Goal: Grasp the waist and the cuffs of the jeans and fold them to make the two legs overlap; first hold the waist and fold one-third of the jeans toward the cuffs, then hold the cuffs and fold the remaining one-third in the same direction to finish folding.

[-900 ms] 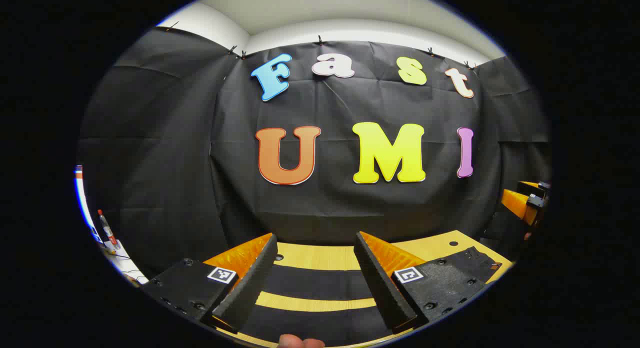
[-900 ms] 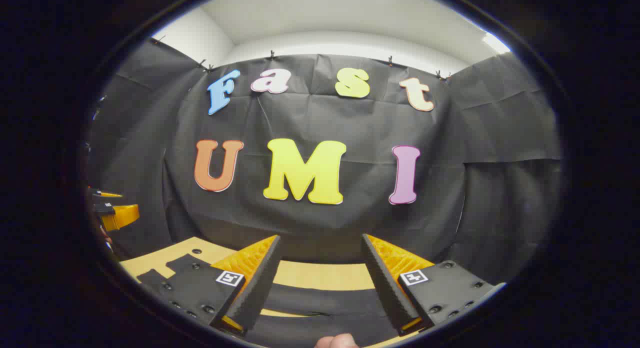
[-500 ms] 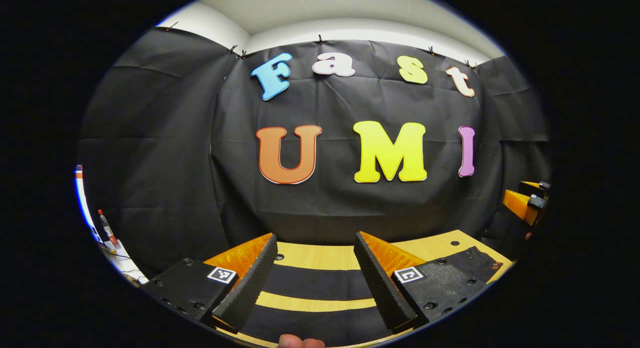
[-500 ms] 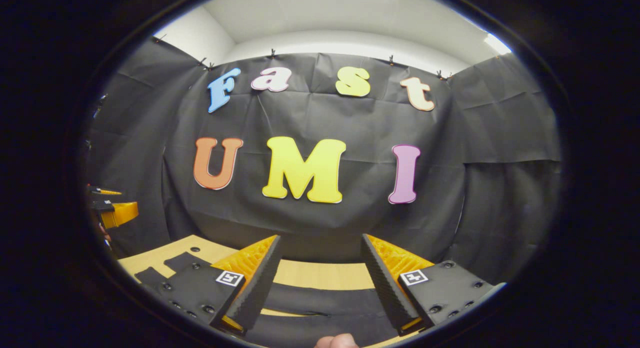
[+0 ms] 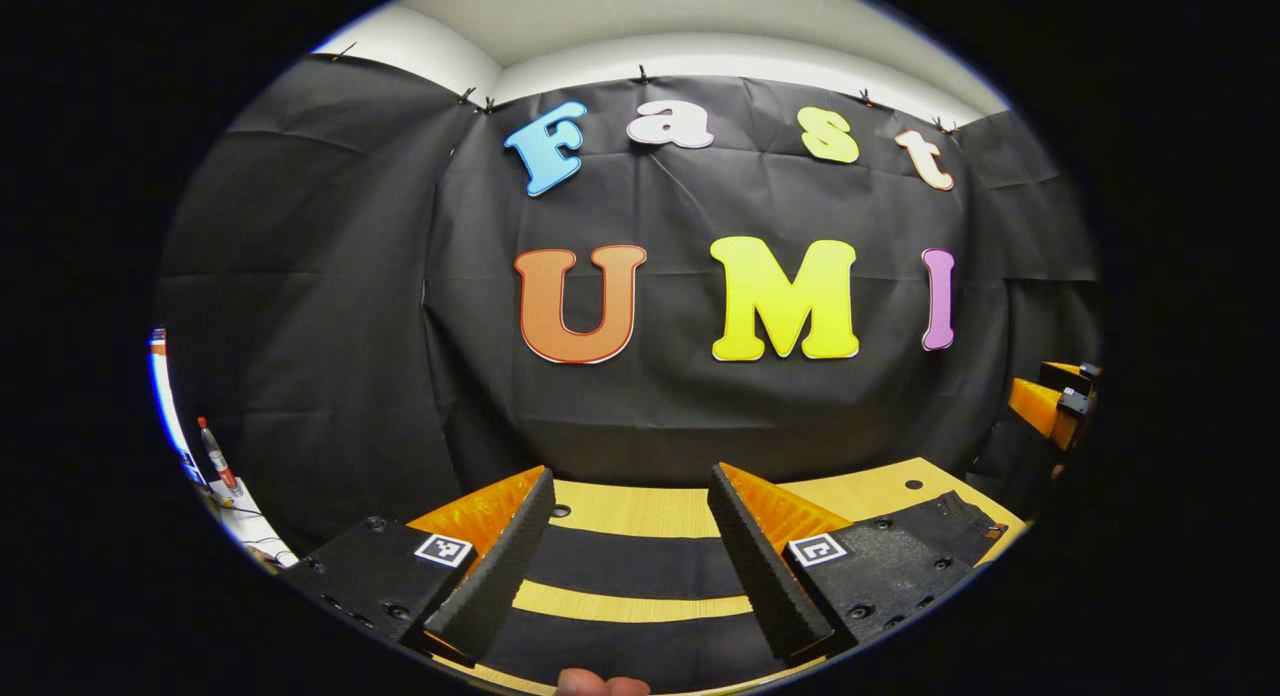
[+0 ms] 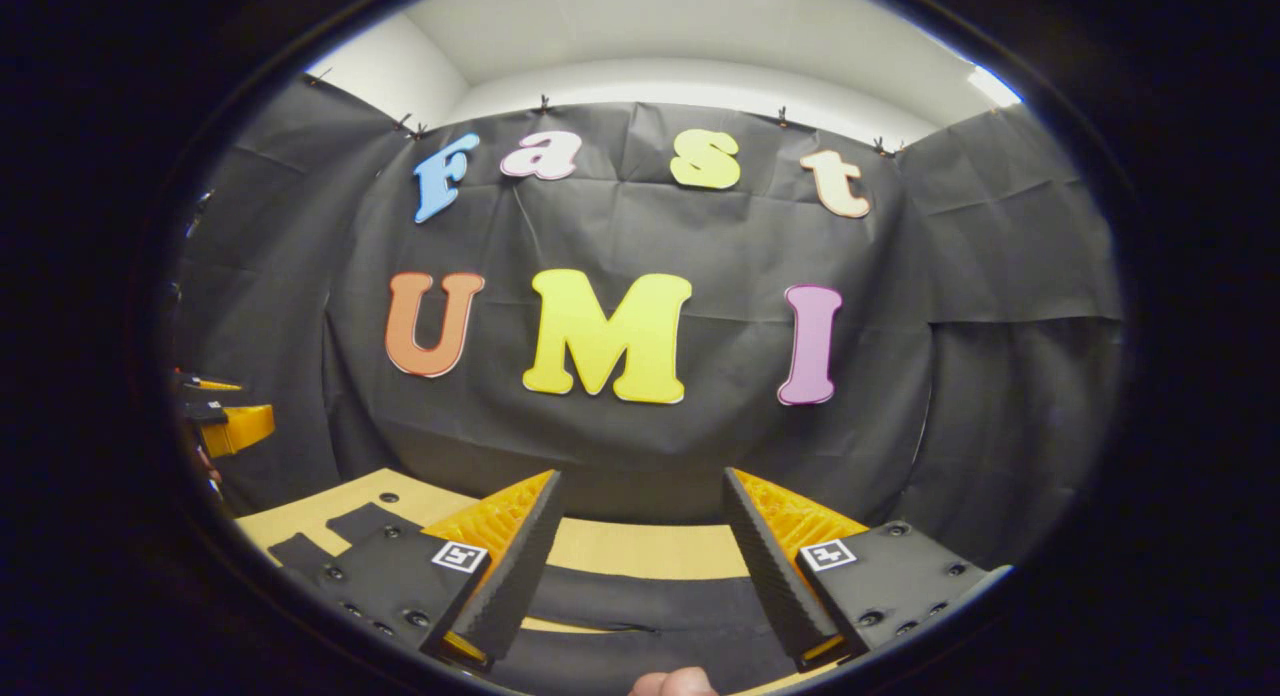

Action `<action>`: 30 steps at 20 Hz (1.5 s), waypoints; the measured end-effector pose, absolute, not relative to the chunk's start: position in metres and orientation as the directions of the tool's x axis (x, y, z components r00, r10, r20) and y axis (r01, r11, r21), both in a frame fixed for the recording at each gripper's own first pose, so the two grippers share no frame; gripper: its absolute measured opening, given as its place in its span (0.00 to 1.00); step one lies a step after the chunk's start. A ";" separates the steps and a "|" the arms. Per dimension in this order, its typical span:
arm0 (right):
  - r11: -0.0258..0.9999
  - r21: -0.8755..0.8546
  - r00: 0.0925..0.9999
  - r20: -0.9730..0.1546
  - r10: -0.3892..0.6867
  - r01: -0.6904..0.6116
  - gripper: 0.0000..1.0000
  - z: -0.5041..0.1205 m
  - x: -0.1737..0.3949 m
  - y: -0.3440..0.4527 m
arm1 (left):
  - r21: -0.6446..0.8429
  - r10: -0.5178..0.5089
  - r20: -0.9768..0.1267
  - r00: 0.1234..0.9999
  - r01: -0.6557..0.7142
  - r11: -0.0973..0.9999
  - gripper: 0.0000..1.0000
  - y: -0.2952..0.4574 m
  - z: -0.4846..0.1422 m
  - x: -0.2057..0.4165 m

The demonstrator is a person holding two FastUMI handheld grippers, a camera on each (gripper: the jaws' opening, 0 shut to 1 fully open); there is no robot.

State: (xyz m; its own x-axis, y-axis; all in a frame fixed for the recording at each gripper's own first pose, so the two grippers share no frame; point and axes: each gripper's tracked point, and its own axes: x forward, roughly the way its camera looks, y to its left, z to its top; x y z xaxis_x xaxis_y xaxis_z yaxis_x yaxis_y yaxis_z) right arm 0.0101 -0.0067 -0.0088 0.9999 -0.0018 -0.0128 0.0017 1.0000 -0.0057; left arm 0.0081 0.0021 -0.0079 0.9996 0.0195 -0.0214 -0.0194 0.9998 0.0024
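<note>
Black jeans [image 5: 630,561] lie flat on the wooden table [image 5: 640,511], their two legs parted by a strip of bare wood. The waist end [image 5: 955,521] shows at the right of the left gripper view. My left gripper [image 5: 630,474] hovers open above the legs, with nothing between its fingers. In the right gripper view a broad part of the jeans [image 6: 640,616] lies under my right gripper [image 6: 642,474], which is also open and holds nothing. The two leg ends [image 6: 355,524] lie at the left of that view. Each view catches the other gripper, orange, far off at its edge [image 5: 1045,406] [image 6: 230,426].
The black cloth wall stands close behind the table's far edge. A red-capped marker [image 5: 213,454] rests on a white surface at the far left. Small holes [image 5: 908,484] dot the tabletop. A fingertip [image 5: 600,684] shows at the bottom edge.
Both views have tilted down very slightly, so the wall has slid up a little. Fingers stay as wide apart as before, and the jeans have not moved.
</note>
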 end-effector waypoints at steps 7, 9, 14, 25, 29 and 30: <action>0.999 0.008 0.993 -0.105 -0.049 0.050 0.96 -0.043 0.017 -0.049 | -0.063 0.065 -0.117 0.991 -0.073 0.995 0.99 0.025 -0.043 0.007; 0.994 0.026 0.981 -0.168 -0.096 0.102 0.94 -0.065 0.015 -0.085 | -0.118 0.117 -0.205 0.972 -0.143 0.983 0.99 0.049 -0.072 0.001; 0.968 0.129 0.908 -0.390 -0.152 0.217 0.95 -0.139 -0.008 -0.189 | -0.366 0.123 -0.492 0.862 -0.332 0.869 0.99 0.088 -0.172 -0.038; 0.514 0.577 0.627 -0.773 0.094 0.635 0.98 -0.338 -0.057 -0.275 | -0.712 -0.062 -0.689 0.722 -0.660 0.240 0.99 0.083 -0.300 -0.085; 0.467 0.572 0.609 -0.788 0.087 0.674 0.98 -0.358 -0.041 -0.285 | -0.712 -0.054 -0.699 0.713 -0.687 0.146 0.99 0.109 -0.317 -0.069; 0.458 0.561 0.597 -0.799 0.079 0.690 0.98 -0.365 -0.038 -0.289 | -0.706 -0.052 -0.706 0.707 -0.695 0.133 0.99 0.113 -0.321 -0.067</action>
